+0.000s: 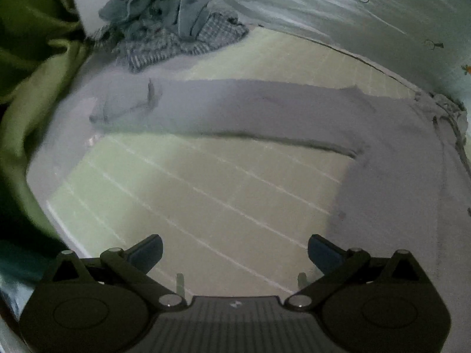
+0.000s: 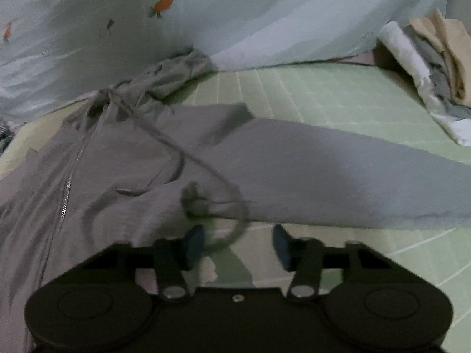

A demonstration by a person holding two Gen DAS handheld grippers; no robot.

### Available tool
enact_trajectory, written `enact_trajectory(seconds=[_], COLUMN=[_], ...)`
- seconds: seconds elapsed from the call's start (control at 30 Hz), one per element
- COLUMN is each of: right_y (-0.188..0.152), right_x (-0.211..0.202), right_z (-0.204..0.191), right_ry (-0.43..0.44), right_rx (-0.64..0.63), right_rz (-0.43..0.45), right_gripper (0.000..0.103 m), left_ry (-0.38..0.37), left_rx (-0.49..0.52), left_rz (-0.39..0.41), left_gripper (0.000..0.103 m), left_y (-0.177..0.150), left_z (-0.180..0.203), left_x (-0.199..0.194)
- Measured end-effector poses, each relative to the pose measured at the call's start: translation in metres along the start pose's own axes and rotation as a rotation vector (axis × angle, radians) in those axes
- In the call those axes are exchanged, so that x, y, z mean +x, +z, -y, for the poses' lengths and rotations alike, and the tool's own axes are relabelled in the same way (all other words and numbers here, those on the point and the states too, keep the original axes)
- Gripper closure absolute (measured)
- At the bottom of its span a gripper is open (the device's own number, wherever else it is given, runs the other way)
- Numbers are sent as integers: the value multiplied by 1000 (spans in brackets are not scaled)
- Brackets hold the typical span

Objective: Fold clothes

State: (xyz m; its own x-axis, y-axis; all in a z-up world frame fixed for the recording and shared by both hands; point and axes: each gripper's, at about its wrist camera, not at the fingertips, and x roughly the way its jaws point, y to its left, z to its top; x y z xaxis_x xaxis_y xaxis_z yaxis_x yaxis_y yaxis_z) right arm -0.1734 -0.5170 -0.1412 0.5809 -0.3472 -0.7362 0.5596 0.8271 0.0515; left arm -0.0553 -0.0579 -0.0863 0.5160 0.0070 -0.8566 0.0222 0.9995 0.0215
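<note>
Grey fabric: a zip hoodie (image 1: 397, 176) lies flat on a pale green gridded mat (image 1: 206, 191). Left wrist view: the left gripper (image 1: 235, 253) hovers above bare mat w/ its jaws spread wide, nothing between the blue pads (image 1: 147, 253). One sleeve (image 1: 235, 108) stretches across the mat from the body at right toward the left; its cuff end is blurred. A heap of blue-grey & checked clothes (image 1: 170, 29) sits at the far left corner. Green cloth (image 1: 32, 73) hangs along the left edge. Pale bedding (image 1: 323, 6) rises behind the mat.

Right wrist view: the right gripper (image 2: 235, 244) is also spread apart, holding nothing, just short of the hoodie's underarm. Zip (image 2: 67, 182) runs down the body at left; the other sleeve (image 2: 338, 173) extends to the right. A drawcord (image 2: 188, 158) trails from the hood (image 2: 170, 73) and loops close to the left pad. Carrot-print sheet (image 2: 206, 14) behind. Pile of cream, white & grey garments (image 2: 435, 73) at far right.
</note>
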Motion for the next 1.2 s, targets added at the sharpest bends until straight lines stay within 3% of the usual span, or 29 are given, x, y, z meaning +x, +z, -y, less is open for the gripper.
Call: enact_trajectory(seconds=[0.03, 0.13, 0.3, 0.43, 0.6, 0.7, 0.8, 0.83, 0.87, 0.93, 1.03, 1.2], right_y=[0, -1, 6, 22, 30, 21, -2, -13, -22, -39, -50, -48], right_x=[1, 4, -16, -68, -114, -116, -88, -78, -72, -64, -60, -47], right_z=[-6, -17, -16, -35, -78, -105, -128, -139, -151, -172, -186, -196], right_ry=[-26, -90, -148, -166, -102, -1, 101, 78, 32, -36, -19, -52], right_rx=[3, 19, 78, 45, 59, 90, 147, 125, 81, 12, 24, 4], right_rz=[-1, -1, 53, 214, 328, 303, 131, 66, 32, -14, -58, -90], right_gripper=[67, 100, 100, 100, 100, 100, 98, 83, 56, 31, 29, 26], left_ry=[1, -15, -47, -51, -36, -28, -7, 2, 13, 39, 50, -33], left_rx=[4, -3, -57, -33, -70, -135, -187, -204, -219, -233, -158, -44], left_rz=[6, 14, 43, 61, 36, 27, 34, 36, 37, 39, 58, 70], left_gripper=[0, 0, 0, 0, 0, 0, 0, 0, 0, 0, 7, 14], left_y=[6, 22, 53, 67, 74, 83, 95, 99, 103, 110, 122, 135], left_z=[-8, -33, -74, -99, -133, -155, -174, -180, -186, -193, -190, -168], left_x=[3, 13, 28, 46, 61, 70, 78, 80, 84, 90, 100, 117])
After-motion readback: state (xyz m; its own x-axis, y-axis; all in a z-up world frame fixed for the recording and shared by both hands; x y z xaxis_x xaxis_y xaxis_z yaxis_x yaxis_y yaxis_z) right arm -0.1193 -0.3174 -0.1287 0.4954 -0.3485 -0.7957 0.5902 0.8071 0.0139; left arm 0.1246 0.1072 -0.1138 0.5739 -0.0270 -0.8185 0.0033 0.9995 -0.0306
